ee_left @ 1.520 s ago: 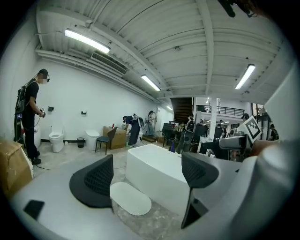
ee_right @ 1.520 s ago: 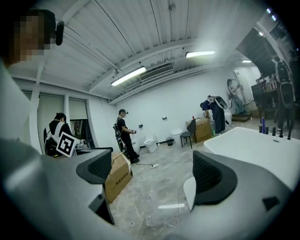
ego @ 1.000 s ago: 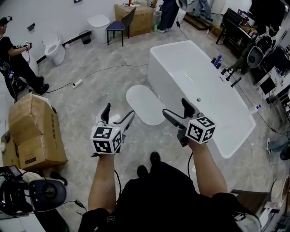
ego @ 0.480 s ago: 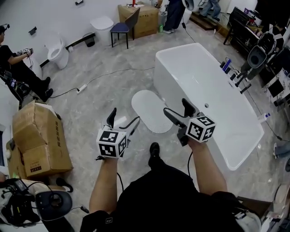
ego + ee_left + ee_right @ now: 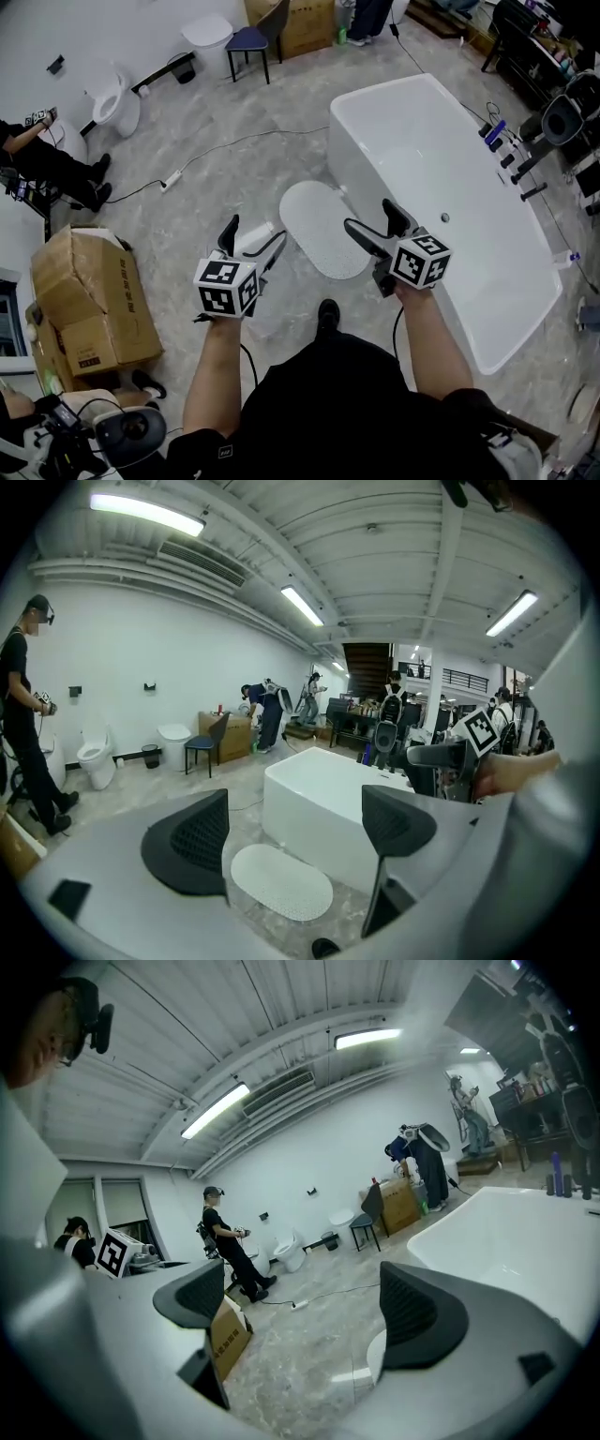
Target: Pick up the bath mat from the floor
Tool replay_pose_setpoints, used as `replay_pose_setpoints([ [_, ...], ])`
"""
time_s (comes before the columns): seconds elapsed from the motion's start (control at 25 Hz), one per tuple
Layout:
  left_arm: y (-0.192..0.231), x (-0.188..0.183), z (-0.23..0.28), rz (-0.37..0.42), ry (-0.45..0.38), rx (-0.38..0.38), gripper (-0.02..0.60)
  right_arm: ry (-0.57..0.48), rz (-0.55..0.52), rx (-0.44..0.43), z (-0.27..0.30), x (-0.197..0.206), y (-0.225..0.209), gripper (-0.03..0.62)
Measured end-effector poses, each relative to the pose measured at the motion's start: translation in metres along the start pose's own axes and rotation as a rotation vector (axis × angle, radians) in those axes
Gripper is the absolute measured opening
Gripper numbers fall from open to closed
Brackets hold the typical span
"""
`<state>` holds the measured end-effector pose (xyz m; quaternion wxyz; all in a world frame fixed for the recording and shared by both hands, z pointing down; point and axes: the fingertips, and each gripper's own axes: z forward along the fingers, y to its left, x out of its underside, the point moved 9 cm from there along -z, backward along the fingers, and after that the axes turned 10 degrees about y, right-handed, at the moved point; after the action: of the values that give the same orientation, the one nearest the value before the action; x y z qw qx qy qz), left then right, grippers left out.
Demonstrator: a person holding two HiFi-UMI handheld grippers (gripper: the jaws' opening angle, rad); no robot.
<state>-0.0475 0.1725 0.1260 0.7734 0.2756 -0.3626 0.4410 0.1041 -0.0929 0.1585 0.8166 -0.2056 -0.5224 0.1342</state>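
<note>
mat: white oval dimpled bath mat [image 5: 323,230] lies flat on the grey floor [image 5: 216,178], beside the white bathtub [image 5: 450,178].
my left gripper [image 5: 254,234]: jaws apart, empty.
my right gripper [image 5: 367,217]: jaws apart, empty.

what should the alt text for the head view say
Seen from above, a person holds the left claw and right claw, both open and empty, out toward a white oval bath mat lying flat on the grey floor beside a white bathtub. A cardboard box stands at the left.
</note>
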Motion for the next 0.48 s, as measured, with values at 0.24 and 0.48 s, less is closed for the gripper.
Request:
replay_pose_setpoints([
  [0.24, 0.012, -0.029, 0.039, 0.029, 0.031, 0.005, 0.463, 0.015, 0.015, -0.022, 0.031, -0.02, -0.028, 0.531],
  [0.48, 0.027, -0.043, 0.073, 0.03, 0.056, 0.051, 0.463, 0.046, 0.043, 0.025, 0.04, -0.022, -0.048, 0.529],
])
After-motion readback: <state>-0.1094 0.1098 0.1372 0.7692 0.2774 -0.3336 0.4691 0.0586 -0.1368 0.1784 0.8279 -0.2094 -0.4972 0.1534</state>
